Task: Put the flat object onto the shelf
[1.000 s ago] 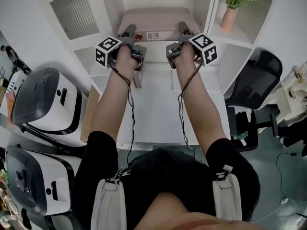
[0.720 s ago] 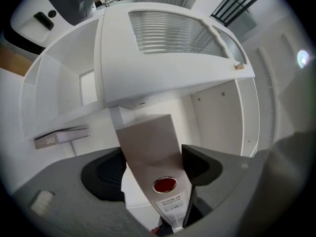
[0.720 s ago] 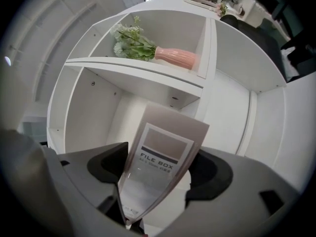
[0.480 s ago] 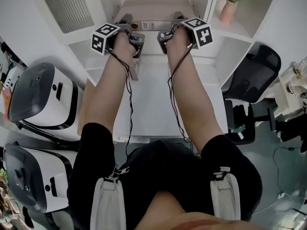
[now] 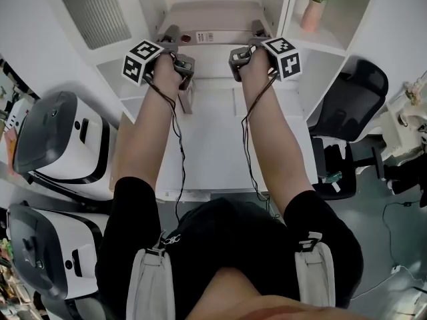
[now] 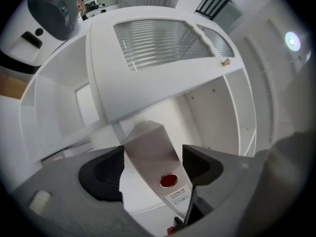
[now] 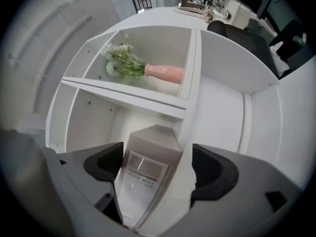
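The white shelf unit [image 5: 283,5] stands at the far edge of your worktop [image 5: 213,139], with a pink vase [image 5: 311,15] in its right bay. The flat file box [image 5: 213,22] lies in the middle bay, resting on its own. Your left gripper [image 6: 152,168] and right gripper [image 7: 155,169] have just been opening. Their fingers are spread around the box's near end without pressing it, so I judge this a release.

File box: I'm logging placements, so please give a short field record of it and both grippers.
file box: in the middle compartment of the shelf
left gripper: open; jaws have just been opening; box edge between them, not clamped
right gripper: open; jaws have just been opening; box edge between them, not clamped
vase: in the compartment to the right
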Tool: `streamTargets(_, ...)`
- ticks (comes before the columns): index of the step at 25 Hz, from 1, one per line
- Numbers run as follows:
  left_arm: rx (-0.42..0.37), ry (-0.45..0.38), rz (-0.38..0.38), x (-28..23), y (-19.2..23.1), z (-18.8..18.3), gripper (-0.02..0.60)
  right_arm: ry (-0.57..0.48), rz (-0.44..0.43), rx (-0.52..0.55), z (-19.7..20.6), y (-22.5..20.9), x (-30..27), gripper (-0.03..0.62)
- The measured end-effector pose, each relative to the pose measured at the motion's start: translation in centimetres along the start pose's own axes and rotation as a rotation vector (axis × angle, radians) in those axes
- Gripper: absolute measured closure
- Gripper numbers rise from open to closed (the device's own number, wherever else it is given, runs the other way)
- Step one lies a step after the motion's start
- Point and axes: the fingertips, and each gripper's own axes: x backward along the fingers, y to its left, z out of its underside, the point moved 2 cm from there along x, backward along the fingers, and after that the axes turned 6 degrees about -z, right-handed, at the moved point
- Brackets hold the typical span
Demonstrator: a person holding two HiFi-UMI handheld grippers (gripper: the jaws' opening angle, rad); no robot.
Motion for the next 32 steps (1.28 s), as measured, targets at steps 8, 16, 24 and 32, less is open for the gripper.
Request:
streamTargets(8, -0.742, -0.163, -0.012, 5.0, -1.4, -1.2, 0.229, -0.118, -0.178, 0.771, -3.4, 4.4, 4.4, 0.181)
streamTargets(16, -1.211, -0.308, 0.034, 11.1, -2.5, 2.5, 0.492, -0.195, -0.273, 1.304, 0.7, 6.1, 11.0, 0.555)
streamTargets(24, -1.155, -0.231, 0.082, 16.2, 1.2, 6.7, 0.563, -0.093, -0.303, 1.254, 4.7, 2.9, 16.5, 0.594)
streamTargets(32, -1.201, -0.085, 0.071, 18.8, 6.4, 11.7, 0.565, 0.098, -0.224, 1.179, 8.3, -4.2, 19.8, 0.595)
